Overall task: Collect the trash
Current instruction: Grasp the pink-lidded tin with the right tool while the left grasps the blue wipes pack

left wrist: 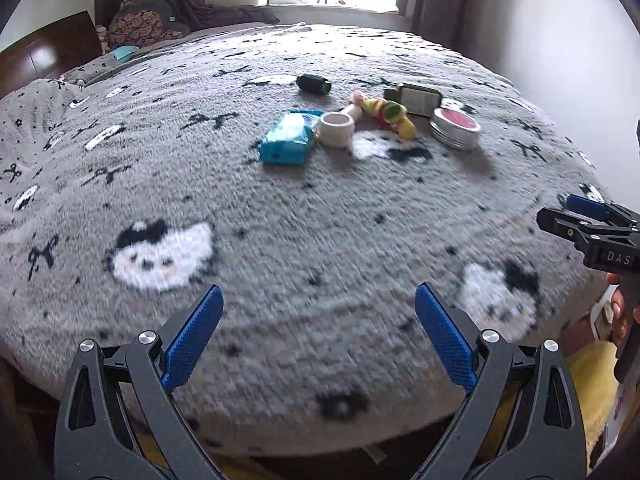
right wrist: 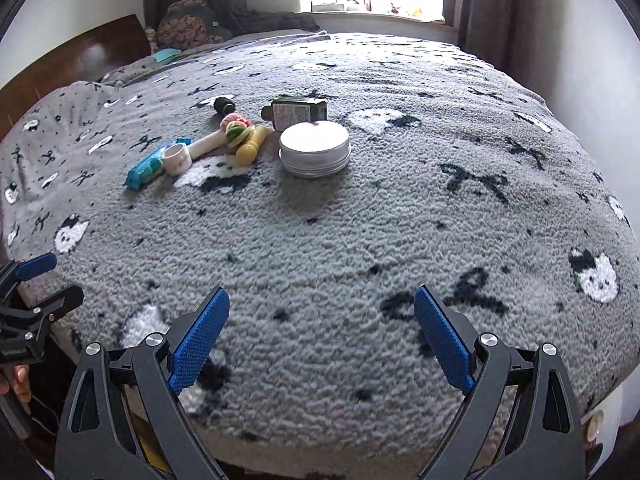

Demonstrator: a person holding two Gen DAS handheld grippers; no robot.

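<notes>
1. My left claw (left wrist: 319, 336) hangs over the near edge of the bed (left wrist: 280, 240), its blue pads spread wide with nothing between them.
2. My right claw (right wrist: 322, 338) hovers the same way, spread apart and empty.
3. The trash lies well ahead of both claws in one cluster: a blue packet (left wrist: 286, 138), a white cup (left wrist: 337, 128) touching it, and a round tin (right wrist: 315, 149) nearest my right claw.
4. A dark box (right wrist: 298, 112) sits just behind the tin, and a small black cylinder (left wrist: 314, 84) lies farthest away.
</notes>
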